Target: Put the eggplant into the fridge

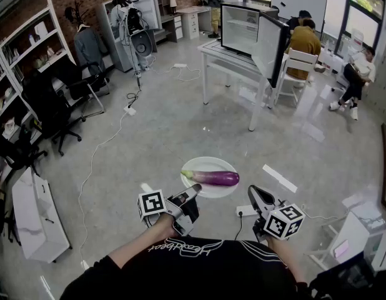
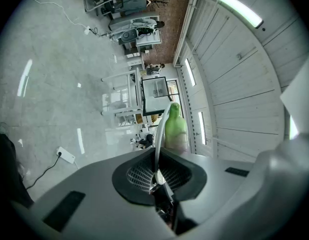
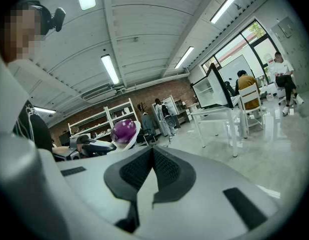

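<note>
Purple eggplant [image 1: 218,179] lies on a white plate [image 1: 205,163]; the left tool [image 1: 192,192] clamps the plate's rim, the right tool [image 1: 254,192] nearby is closed and empty

The person wears a black top [image 1: 199,269] with white script lettering across the chest. The left gripper [image 1: 194,191] and the right gripper [image 1: 254,194] have pale grey shells and black ribbed pads, and each bears 1 white cube with black square markers.
</note>
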Demonstrator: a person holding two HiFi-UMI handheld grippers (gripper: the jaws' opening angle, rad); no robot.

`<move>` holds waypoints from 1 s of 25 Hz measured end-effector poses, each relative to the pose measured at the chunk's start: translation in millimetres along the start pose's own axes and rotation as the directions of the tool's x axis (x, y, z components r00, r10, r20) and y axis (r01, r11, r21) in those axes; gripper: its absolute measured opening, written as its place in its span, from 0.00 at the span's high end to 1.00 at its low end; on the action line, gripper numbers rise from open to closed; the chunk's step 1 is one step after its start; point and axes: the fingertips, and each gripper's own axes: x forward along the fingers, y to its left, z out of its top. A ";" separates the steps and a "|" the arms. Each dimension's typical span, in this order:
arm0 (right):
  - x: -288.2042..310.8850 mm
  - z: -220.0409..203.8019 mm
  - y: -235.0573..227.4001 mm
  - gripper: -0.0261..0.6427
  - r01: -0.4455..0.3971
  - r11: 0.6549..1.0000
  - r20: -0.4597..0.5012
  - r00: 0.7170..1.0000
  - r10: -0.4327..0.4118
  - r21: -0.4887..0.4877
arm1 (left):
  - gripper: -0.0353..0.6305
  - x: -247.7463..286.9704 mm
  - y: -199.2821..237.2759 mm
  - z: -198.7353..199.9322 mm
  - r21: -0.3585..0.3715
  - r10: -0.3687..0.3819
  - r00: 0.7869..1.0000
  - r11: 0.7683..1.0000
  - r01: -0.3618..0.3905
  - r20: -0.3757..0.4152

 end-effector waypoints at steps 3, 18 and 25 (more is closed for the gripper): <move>1.8 1.8 0.9 0.95 -0.003 1.000 0.005 1.000 0.003 -0.014 | 0.91 0.5 -1.9 1.2 -0.006 -0.009 1.000 1.000 0.009 0.003; -16.3 12.2 17.1 0.95 -0.046 0.998 0.057 0.997 0.048 -0.034 | 0.91 -7.3 -17.7 -20.4 -0.041 -0.055 0.998 0.998 0.055 0.007; -18.7 16.3 15.9 0.95 -0.051 0.998 0.060 0.997 0.053 -0.029 | 0.91 -7.0 -23.4 -21.8 -0.028 -0.046 0.999 0.999 0.046 0.012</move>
